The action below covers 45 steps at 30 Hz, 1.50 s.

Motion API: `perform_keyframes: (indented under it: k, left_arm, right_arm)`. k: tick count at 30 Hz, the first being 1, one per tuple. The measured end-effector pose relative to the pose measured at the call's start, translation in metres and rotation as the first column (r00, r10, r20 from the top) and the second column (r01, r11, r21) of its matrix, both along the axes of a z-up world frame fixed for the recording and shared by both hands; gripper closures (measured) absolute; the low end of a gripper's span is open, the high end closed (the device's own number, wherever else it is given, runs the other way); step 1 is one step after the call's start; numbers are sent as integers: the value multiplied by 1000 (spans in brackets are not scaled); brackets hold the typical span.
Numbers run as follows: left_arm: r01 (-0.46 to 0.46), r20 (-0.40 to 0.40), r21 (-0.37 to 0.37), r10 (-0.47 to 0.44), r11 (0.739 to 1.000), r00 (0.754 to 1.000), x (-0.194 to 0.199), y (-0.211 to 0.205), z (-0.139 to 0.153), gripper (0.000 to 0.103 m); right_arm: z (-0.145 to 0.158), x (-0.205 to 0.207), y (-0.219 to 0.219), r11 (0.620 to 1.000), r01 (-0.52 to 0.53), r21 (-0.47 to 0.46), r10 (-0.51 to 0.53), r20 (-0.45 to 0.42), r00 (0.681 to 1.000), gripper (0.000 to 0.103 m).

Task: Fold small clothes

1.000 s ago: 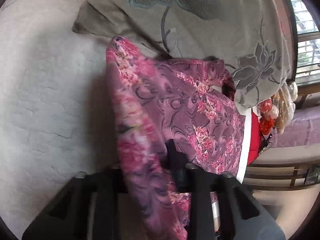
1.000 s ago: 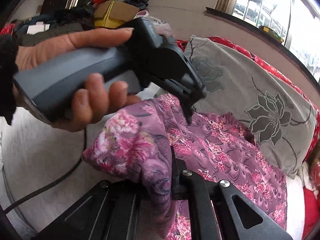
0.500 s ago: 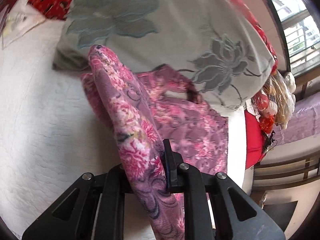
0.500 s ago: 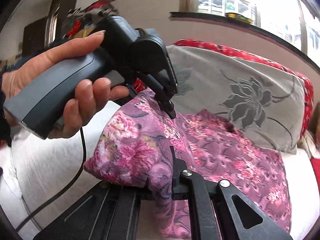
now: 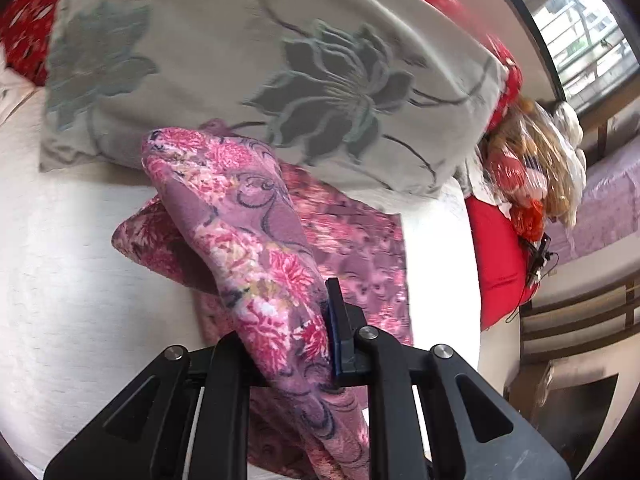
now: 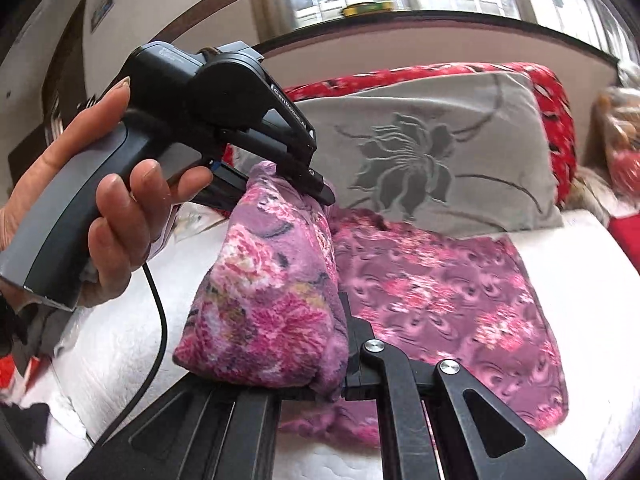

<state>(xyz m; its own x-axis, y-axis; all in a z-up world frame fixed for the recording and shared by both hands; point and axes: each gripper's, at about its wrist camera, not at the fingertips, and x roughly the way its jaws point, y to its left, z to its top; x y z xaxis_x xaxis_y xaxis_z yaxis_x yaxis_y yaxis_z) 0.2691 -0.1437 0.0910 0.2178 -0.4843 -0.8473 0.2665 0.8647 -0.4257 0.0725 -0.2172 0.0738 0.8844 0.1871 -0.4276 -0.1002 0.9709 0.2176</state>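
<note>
Pinching one edge of the fuzzy pink-and-purple floral garment [image 6: 276, 304] between both pairs of jaws, left gripper [image 5: 296, 344] and right gripper [image 6: 320, 360] alike, lifting it off the white quilted bed [image 6: 592, 280] near the grey flower-print pillow [image 6: 432, 152], seemingly to fold it over the flat half.

The floral garment [image 6: 440, 296] lies spread on the quilted mattress [image 6: 592, 264], its far edge reaching the foot of the flower-patterned pillow [image 6: 432, 152], which leans behind it against another cushion [image 6: 548, 92]. One end of the garment is lifted off the mattress and doubled toward the pillow, pinched between the left gripper [image 6: 308, 188] above and the right gripper [image 6: 320, 356] below, with a hand [image 6: 92, 208] on the left gripper's handle at the left. Right of the pillow, off the mattress's edge, sits a plastic-wrapped bundle [image 5: 532, 168].
</note>
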Motion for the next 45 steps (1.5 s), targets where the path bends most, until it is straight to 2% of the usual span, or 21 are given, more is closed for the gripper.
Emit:
perform_keyframes:
  k: [6, 17, 23, 26, 30, 32, 33, 35, 38, 40, 42, 43, 45]
  left_arm:
    - [36, -14, 14, -36, 999, 999, -4, -46, -9, 89]
    - [114, -77, 54, -110, 992, 991, -7, -128, -50, 88]
    - [110, -103, 60, -103, 992, 989, -9, -148, -67, 77]
    - [104, -127, 0, -103, 995, 986, -10, -142, -67, 74]
    - [64, -90, -38, -67, 997, 994, -6, -120, -51, 72]
    - [32, -66, -41, -35, 999, 997, -2, -106, -44, 64]
    - [8, -53, -30, -9, 1000, 999, -1, -95, -42, 56]
    - [-21, -39, -17, 20, 1000, 999, 2, -77, -42, 54]
    - [-63, -32, 16, 63, 998, 997, 3, -41, -52, 54]
    - [-95, -35, 14, 95, 995, 995, 2, -17, -62, 54]
    - [-127, -53, 4, 127, 992, 990, 1, -3, -73, 54]
    - [-142, -68, -3, 142, 990, 988, 0, 1, -79, 54]
    - [-154, -102, -28, 150, 988, 983, -3, 7, -90, 54]
  right_arm:
    - [-5, -5, -42, 995, 53, 84, -52, -20, 998, 98]
    - [-34, -11, -110, 961, 169, 219, -148, -110, 983, 98]
    - [-59, -7, -141, 923, 231, 309, -179, -187, 966, 98]
    - [-75, -5, -152, 897, 259, 359, -181, -237, 954, 97]
    - [-101, 1, -166, 845, 308, 437, -172, -323, 931, 95]
    - [-111, 1, -171, 821, 324, 470, -162, -353, 922, 87]
    - [-116, 1, -174, 807, 331, 489, -150, -373, 916, 85]
    - [-117, -2, -179, 796, 326, 511, -130, -382, 915, 85]
    - [-102, -13, -190, 808, 332, 487, -147, -379, 914, 78]
    - [-81, -26, -205, 814, 341, 471, -210, -308, 928, 75]
    - [-57, -29, -221, 818, 356, 451, -285, -220, 933, 63]
    - [-47, -21, -228, 825, 351, 443, -297, -189, 936, 55]
    - [-34, 14, -234, 852, 293, 434, -235, -183, 955, 52]
